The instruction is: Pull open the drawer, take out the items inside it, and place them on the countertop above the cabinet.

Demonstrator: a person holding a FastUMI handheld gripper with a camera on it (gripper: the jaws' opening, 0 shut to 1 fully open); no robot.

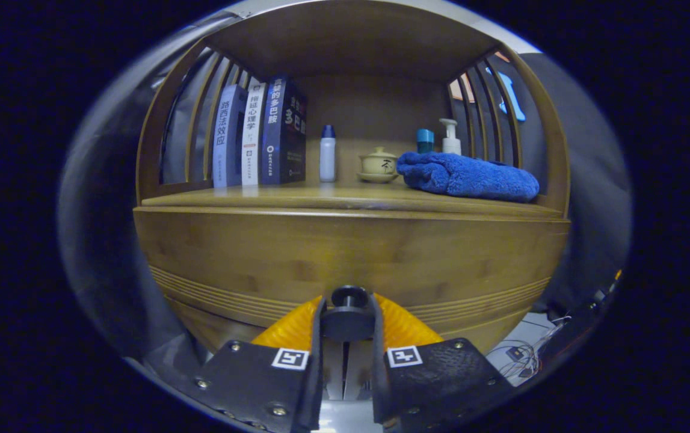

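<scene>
A bamboo cabinet fills the view, its drawer front (351, 252) just ahead of me. A dark round knob (349, 308) sticks out of the drawer's lower middle. My gripper (348, 319) is shut on that knob, one finger pressing each side of it. The drawer face looks flush with the cabinet; nothing inside it can be seen. Above the drawer runs the wooden countertop (345, 195), an open shelf space under a curved top.
On the countertop stand three books (258, 137) at the left, a small white bottle (327, 153), a ceramic lidded cup on a saucer (378, 165), a folded blue towel (468, 175), a teal-capped jar (425, 141) and a pump bottle (450, 137). Cables (522, 355) lie on the floor at the right.
</scene>
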